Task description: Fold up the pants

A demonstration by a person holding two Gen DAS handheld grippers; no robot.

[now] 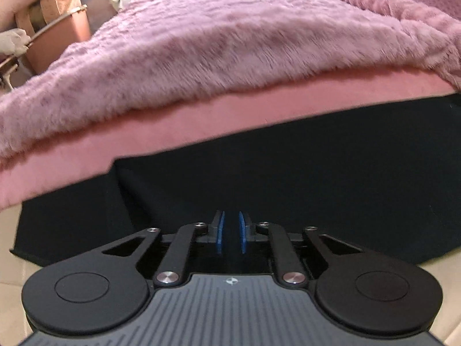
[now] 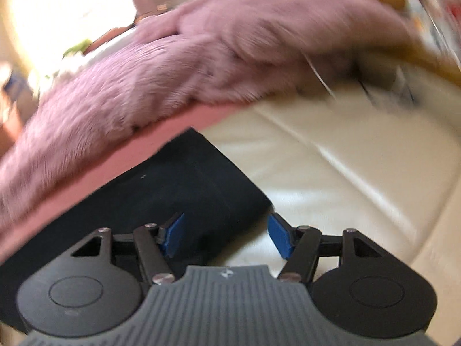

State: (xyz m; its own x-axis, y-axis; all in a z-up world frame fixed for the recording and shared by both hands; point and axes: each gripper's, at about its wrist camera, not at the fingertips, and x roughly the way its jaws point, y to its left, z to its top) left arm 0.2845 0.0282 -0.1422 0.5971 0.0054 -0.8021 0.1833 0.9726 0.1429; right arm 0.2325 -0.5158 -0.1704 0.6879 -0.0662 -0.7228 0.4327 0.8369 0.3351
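My left tongs [image 1: 230,232] sit nearly together over the black pants [image 1: 288,178], gripping nothing I can confirm. My right tongs [image 2: 226,238] gape at the pants' corner toward twelve o'clock. Risk: grabbing the pink blanket [image 1: 216,57] too.

A bed covered with a fluffy mauve blanket [image 1: 230,49] over a pink sheet [image 1: 184,124] fills the room. The floor [image 2: 345,178] beside it is pale cream tile. Bright light glares at the far side [image 2: 57,8].
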